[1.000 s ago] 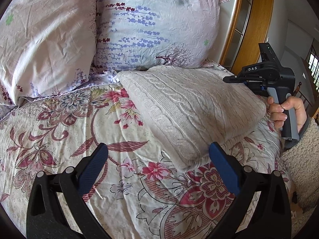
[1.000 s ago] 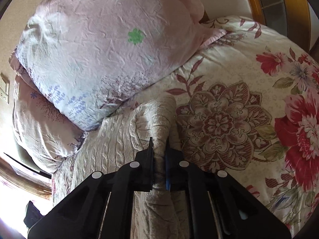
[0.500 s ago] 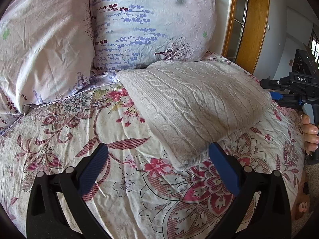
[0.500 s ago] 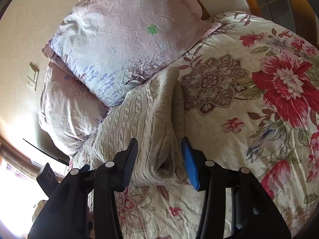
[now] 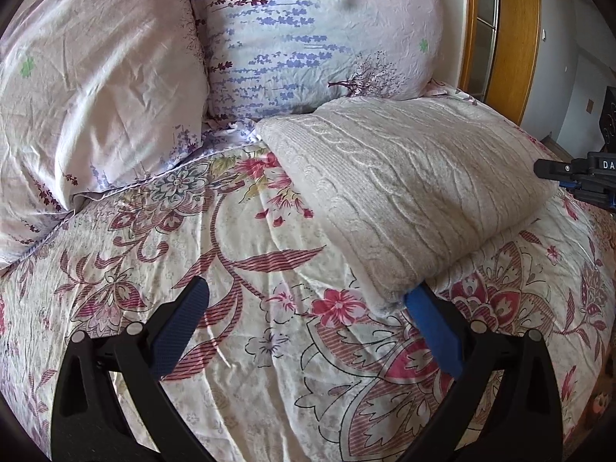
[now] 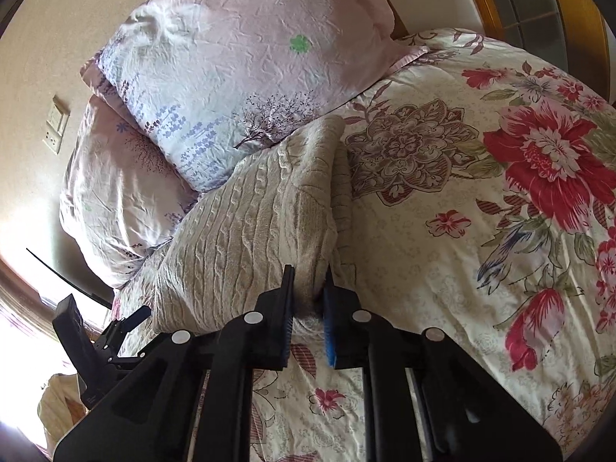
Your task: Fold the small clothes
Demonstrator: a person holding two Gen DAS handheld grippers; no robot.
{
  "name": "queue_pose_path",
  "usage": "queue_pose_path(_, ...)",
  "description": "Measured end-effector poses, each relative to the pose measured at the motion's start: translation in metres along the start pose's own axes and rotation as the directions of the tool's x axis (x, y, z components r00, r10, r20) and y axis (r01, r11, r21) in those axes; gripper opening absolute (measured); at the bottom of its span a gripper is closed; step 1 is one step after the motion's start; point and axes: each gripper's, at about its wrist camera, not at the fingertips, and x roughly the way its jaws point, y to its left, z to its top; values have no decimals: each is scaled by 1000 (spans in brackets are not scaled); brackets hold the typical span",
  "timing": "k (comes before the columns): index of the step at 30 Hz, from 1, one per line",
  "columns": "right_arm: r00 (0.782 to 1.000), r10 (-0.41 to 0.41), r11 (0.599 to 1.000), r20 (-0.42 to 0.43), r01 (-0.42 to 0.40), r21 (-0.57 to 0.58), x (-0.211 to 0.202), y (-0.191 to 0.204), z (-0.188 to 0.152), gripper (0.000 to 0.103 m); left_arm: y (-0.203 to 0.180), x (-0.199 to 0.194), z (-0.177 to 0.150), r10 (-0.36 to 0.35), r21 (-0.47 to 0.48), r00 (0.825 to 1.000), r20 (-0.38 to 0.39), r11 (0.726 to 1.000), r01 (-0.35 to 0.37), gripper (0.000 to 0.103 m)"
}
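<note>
Since half a second ago, the right gripper (image 6: 308,300) is closing its fingers on the folded cream cable-knit sweater's (image 6: 246,238) end. Left gripper (image 5: 308,319) fingers stand wide, empty, over the floral bed quilt (image 5: 238,346).

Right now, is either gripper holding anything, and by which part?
The right gripper is closing on the folded sweater's near corner edge. The left gripper is open, holding nothing.

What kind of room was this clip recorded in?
Almost certainly a bedroom: two crinkled lavender-print pillows lean at the head of a bed under a floral red-and-cream quilt, with a folded cream cable-knit sweater on it and a wooden door frame beyond.
</note>
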Motion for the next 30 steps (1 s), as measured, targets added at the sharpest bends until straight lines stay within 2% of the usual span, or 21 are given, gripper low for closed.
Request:
queue_pose_path(2,1000,-3,1000,9,3,9,-1,0,-1,13,1,1,1,29,-12,1000,-2,1000,-29,101)
queue_pose_path(7,999,-31,999,-12,31,43,1,-5,-5,12,17,4,0,3,-112,1000,-23,994,-5,101)
queue_pose_path(15,998,-50,998,-27,51,41,3,-5,-15,12,18,20,-3,-2,-137,993,-118,990,-15,101)
queue_pose_path(20,999,-39,998,-35,41,54,2,-7,-11,14,19,12,-5,-22,-136,993,-114,991,7,101)
queue_pose_path(24,1000,-5,997,-21,7,78,-9,-11,-1,41,33,-10,-7,-95,-180,993,-71,980,81,101)
queue_pose_path(26,1000,10,996,2,-10,85,-17,-13,8,50,46,-20,-4,-131,-235,991,-29,964,121,101)
queue_pose_path(28,1000,30,995,6,-31,99,-20,-16,19,67,58,-25,5,-184,-297,983,6,938,178,101)
queue_pose_path(30,998,55,992,-17,-53,119,-15,-19,32,74,66,-19,17,-251,-365,968,27,899,243,101)
